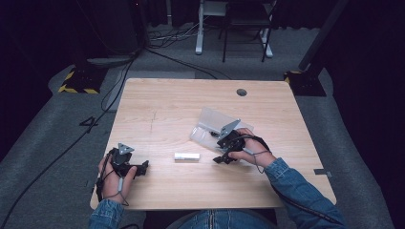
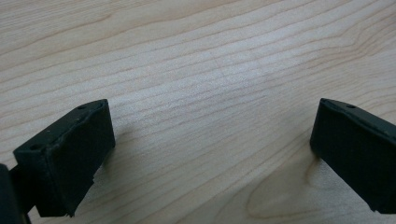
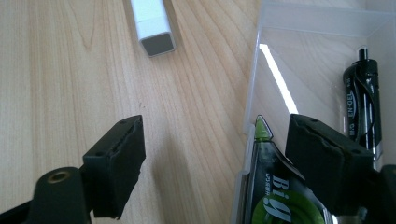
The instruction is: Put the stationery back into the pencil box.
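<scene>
1. The right hand-held gripper [image 3: 212, 163], jaws spread and gripping nothing, sits at the near edge of the clear plastic case [image 1: 210, 120] right of the bench [image 1: 157, 102] centre.
2. Best to steady the case and avoid dragging it.
3. Inside lie a black pen [image 3: 362, 100] and a green-labelled marker [image 3: 266, 186].
4. A white rectangular stick [image 1: 186, 156] lies just left.
5. The left hand-held gripper [image 2: 210, 154] is spread over bare wood.
</scene>
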